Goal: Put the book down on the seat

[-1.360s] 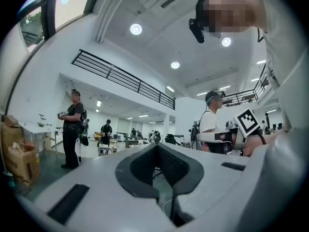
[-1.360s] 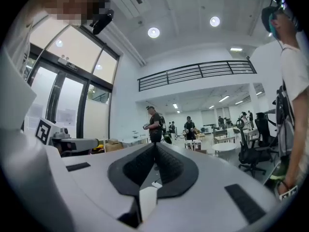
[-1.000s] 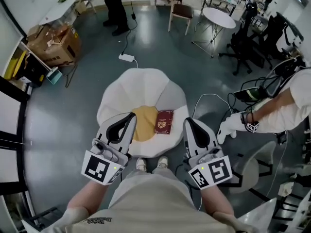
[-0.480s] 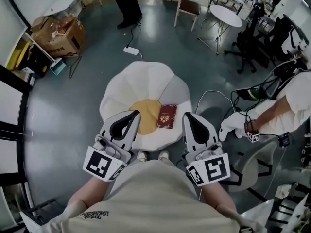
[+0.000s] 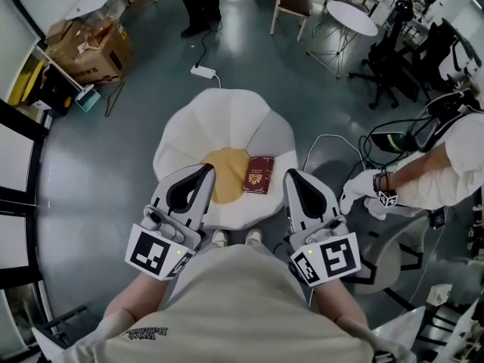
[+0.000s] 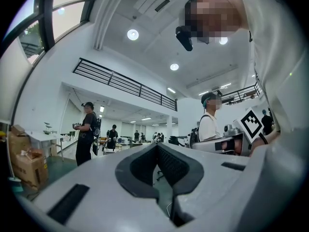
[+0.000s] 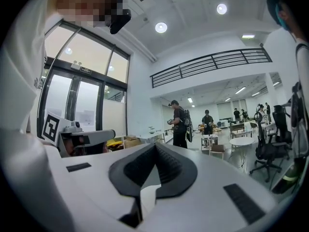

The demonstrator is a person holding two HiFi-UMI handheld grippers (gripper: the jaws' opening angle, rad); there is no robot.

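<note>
A dark red book (image 5: 259, 174) lies flat on the white petal-shaped seat (image 5: 227, 123), just right of the seat's yellow centre (image 5: 225, 174). Neither gripper touches it. My left gripper (image 5: 206, 170) is held close to my body over the seat's near-left edge, shut with nothing between its pads. My right gripper (image 5: 292, 175) hangs over the seat's near-right edge, a little right of the book, shut and empty too. In the left gripper view the left gripper (image 6: 157, 147) points out across the room, and so does the right gripper (image 7: 155, 146) in the right gripper view. My shoes (image 5: 235, 237) show below the seat.
Cardboard boxes (image 5: 91, 48) stand at the far left, and a power strip (image 5: 200, 72) lies beyond the seat. A round white table (image 5: 344, 17), a chair (image 5: 293, 4) and office chairs (image 5: 393, 63) are at the far right. One person (image 5: 198, 2) stands beyond; another person's arm (image 5: 423, 169) reaches in from the right.
The book stays where it lies on the seat. Both grippers remain shut and have barely shifted. The head view has tipped slightly, and the standing person has moved farther off.
</note>
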